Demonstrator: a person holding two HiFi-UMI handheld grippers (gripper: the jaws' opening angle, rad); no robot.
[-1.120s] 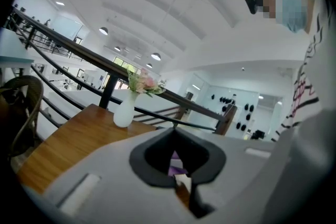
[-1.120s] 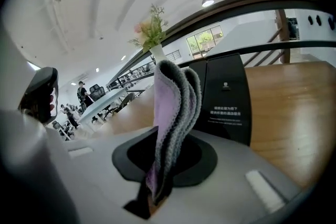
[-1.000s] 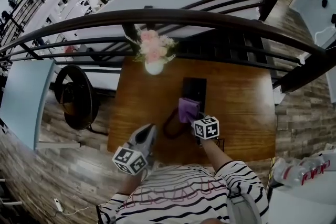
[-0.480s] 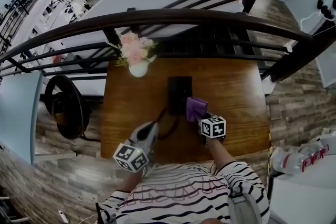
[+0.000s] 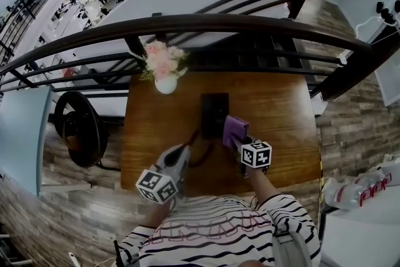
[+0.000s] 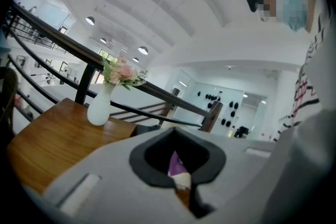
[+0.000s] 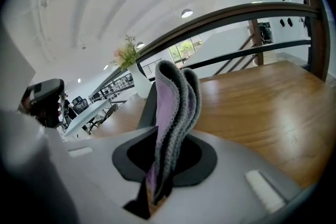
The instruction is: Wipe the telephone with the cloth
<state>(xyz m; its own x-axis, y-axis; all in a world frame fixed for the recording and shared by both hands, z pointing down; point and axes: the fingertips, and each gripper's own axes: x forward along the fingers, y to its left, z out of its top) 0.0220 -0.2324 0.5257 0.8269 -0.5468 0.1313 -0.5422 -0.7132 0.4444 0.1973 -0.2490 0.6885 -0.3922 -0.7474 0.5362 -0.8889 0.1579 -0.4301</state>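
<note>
Shifted rightward off the near end of the telephone, the purple cloth lies against its right edge, clamped in our right gripper, our left gripper closed and empty front-left, bare table open rightward.

Wooden table under both sets of fingers. White vase of pink flowers stands on it, ahead-left of the left gripper's fingers, well apart. Dark railing runs beyond the table's far edge. Black round chair is far left. Water bottles lie right of the right gripper's fingers.
</note>
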